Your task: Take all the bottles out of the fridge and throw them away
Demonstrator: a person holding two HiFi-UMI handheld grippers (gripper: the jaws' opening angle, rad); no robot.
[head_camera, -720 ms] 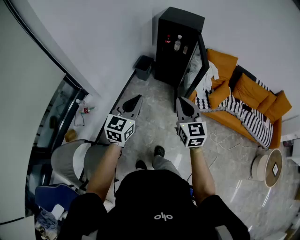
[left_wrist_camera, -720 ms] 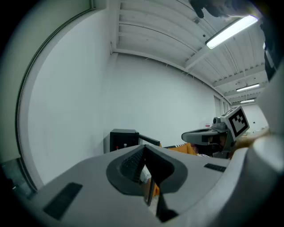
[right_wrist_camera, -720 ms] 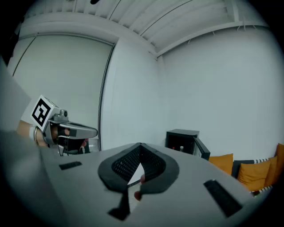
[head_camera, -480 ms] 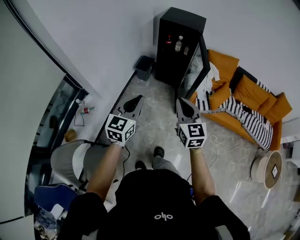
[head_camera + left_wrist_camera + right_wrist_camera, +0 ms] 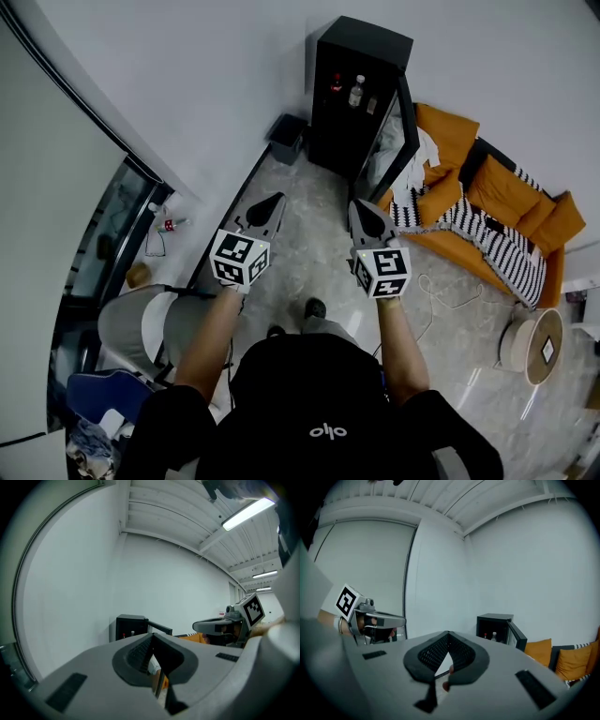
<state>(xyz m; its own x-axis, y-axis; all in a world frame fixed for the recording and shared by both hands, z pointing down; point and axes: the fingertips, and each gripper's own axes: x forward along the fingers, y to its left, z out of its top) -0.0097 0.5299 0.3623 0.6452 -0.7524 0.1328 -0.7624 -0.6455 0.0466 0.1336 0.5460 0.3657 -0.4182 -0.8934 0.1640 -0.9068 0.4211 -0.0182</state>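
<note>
Grey stone floor (image 5: 317, 255), white wall, and a small black fridge (image 5: 366, 47) at the far wall with its door (image 5: 392, 141) swung open to the right. Bottles sit on the upper shelf inside. The clear bottle (image 5: 356, 89) has a pale cap, and the red bottle (image 5: 336, 82) is just left of it. A third item (image 5: 372, 101) to the right is too small to call. Dark bin (image 5: 288, 134) is on the floor just left of the fridge. Orange sofa (image 5: 487, 178) with a striped throw is to the right.

Person stands well back from the fridge, both arms out forward. Left gripper (image 5: 277, 195): jaws together, nothing between them. Right gripper (image 5: 356, 202): jaws together too, empty. Both are held roughly level, aimed toward the fridge and well apart from it. Judging by the shelf, nothing has been taken out yet; this looks like the approach stage.

Handling guess:
- **Feel:** probably small plastic drinks bottles, light, smooth and round, so slippery.
- **Risk:** thin walls would dent under a hard squeeze, and an upright one tips easily if nudged.
- **Grip:** best hold is likely across the body at mid-height or just under the shoulder. Open the jaws first and bring them in level from the front.
- **Order:** the bottles stand close together, so take an outer one first to avoid knocking its neighbour.

Bin is near the fridge, so the carry is short.
</note>
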